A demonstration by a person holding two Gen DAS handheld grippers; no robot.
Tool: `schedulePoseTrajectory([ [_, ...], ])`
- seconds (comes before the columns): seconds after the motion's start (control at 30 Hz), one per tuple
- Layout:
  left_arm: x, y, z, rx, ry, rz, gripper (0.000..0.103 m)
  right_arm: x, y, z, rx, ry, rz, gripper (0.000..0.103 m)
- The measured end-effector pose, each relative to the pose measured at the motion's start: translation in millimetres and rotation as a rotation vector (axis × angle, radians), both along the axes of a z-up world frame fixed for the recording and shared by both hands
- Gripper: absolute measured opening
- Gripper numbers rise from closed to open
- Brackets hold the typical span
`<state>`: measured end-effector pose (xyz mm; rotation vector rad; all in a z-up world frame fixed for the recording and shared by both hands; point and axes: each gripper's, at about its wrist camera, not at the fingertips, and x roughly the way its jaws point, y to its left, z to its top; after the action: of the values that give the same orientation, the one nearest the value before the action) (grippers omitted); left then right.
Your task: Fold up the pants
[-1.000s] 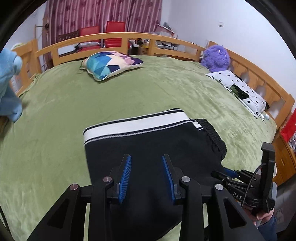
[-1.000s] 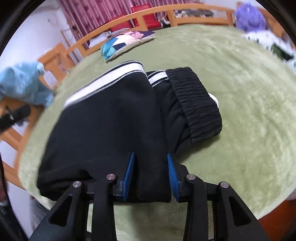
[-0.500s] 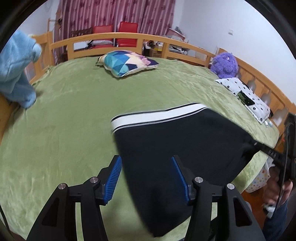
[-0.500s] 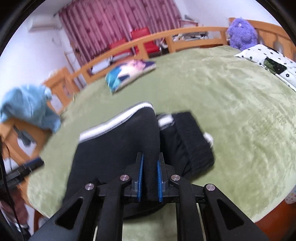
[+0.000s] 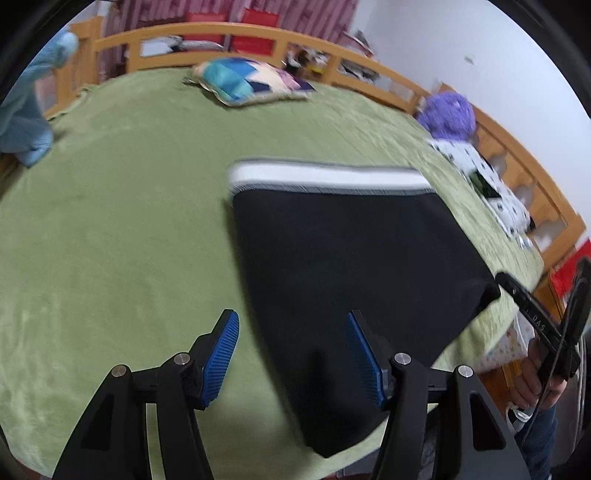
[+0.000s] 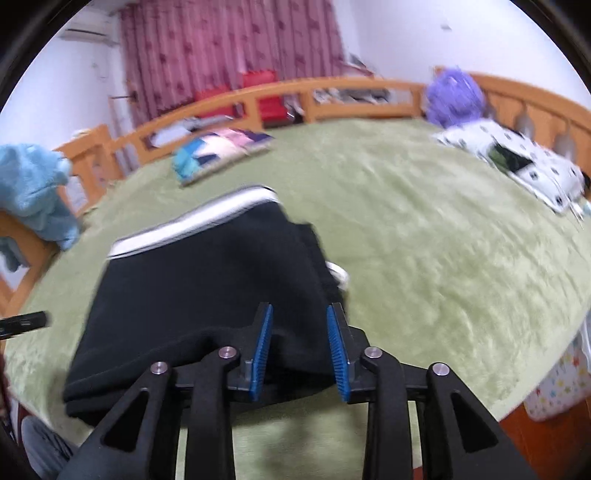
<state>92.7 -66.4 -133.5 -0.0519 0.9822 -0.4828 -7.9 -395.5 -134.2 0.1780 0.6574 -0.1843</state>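
Note:
The black pants [image 5: 343, 266] with a white striped band [image 5: 325, 177] lie folded in a flat rectangle on the green bed cover [image 5: 122, 221]. My left gripper [image 5: 291, 354] is open and empty, held above the pants' near left corner. My right gripper [image 6: 299, 343] is open, its blue pads either side of the pants' near right edge [image 6: 207, 295] without clamping it. The right gripper's body also shows at the right edge of the left wrist view [image 5: 535, 317].
A patterned cushion [image 5: 251, 83] lies at the far side. A purple plush [image 5: 448, 116] and a spotted pillow [image 5: 480, 181] lie at the right. A blue garment [image 6: 33, 192] hangs on the wooden bed rail [image 5: 258, 35] at left.
My right gripper was shut on the pants' edge half a second ago and has now opened. My left gripper has opened wider and shifted left of the pants. The pants now lie flatter.

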Motion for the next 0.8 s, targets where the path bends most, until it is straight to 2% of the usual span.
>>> schedulePoseTrajectory([
  [0.1, -14.2, -21.0, -19.9, 0.048, 0.017, -0.042, 0.058, 1.4, 15.0, -11.0, -0.040, 0.013, 0.060, 0.031],
  [0.17, -26.1, -32.5, -39.6, 0.088, 0.045, -0.073, 0.059, 5.2, 19.3, -31.0, -0.059, 0.074, 0.062, 0.031],
  [0.23, -39.2, -38.1, -56.7, 0.135, 0.028, -0.081, 0.066, 8.0, 17.7, -52.9, -0.052, 0.135, 0.065, 0.031],
  [0.33, -41.7, -30.4, -61.0, 0.083, 0.063, -0.085, 0.067, 1.6, 10.5, -66.2, -0.008, 0.161, 0.076, 0.031],
  [0.4, -36.3, -22.1, -56.3, 0.022, 0.125, -0.087, 0.067, -7.1, 10.7, -59.9, -0.024, 0.166, 0.116, 0.031],
  [0.43, -34.1, -20.0, -51.6, 0.010, 0.125, -0.088, 0.067, -9.1, 9.3, -55.7, -0.030, 0.167, 0.135, 0.031],
  [0.6, -17.9, -26.6, -29.6, 0.075, 0.020, -0.080, 0.067, -12.2, -2.3, -11.9, 0.001, 0.022, 0.165, 0.033],
  [0.7, 0.5, -30.7, -21.3, 0.082, 0.004, -0.061, 0.067, 17.2, -4.3, 5.2, -0.002, -0.034, 0.178, 0.042],
  [0.8, 18.2, -32.3, -16.5, 0.083, -0.004, -0.034, 0.067, 68.6, -3.9, 9.3, -0.062, -0.031, 0.171, 0.046],
])
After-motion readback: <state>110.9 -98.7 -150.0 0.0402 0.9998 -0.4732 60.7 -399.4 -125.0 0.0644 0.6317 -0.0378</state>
